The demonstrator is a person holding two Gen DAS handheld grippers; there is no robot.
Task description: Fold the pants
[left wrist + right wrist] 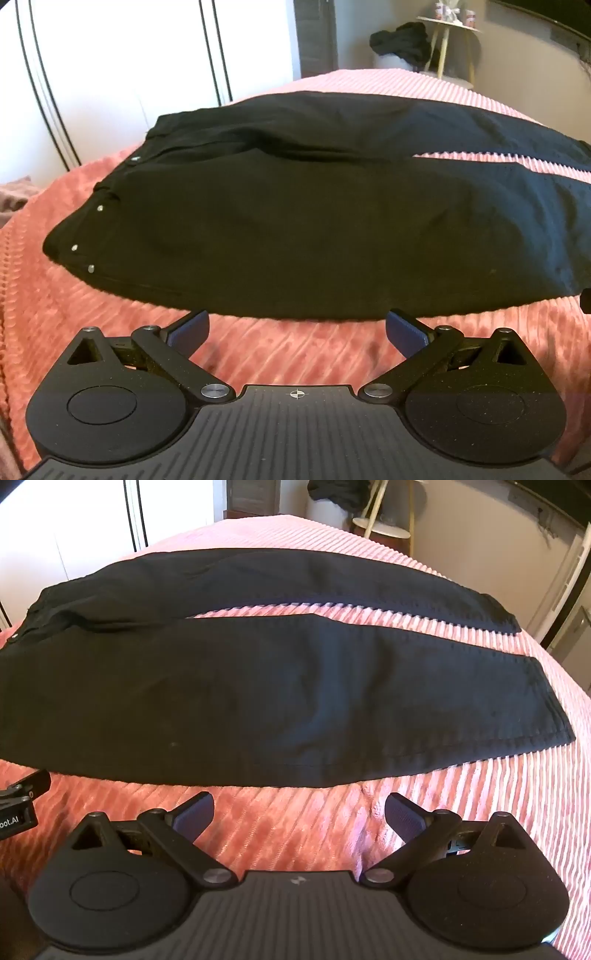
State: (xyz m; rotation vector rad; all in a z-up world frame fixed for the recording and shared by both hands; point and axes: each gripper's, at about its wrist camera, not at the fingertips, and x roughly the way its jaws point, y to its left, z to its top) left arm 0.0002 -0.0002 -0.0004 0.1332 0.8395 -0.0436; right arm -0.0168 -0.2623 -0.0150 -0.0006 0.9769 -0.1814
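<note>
A: How is the left hand-held gripper set?

B: Spread wide, holding nothing. Its blue pads hang just short of the near edge of the black pants; I cannot tell if they touch the cloth.

A: And the right hand-held gripper?

B: The same: fingers far apart, empty, near the lower leg's near edge.

A: Where are the pants?

B: Flat on the pink ribbed bedspread, waistband with its metal rivets to the left, both legs running right with a strip of bedspread between them.
</note>
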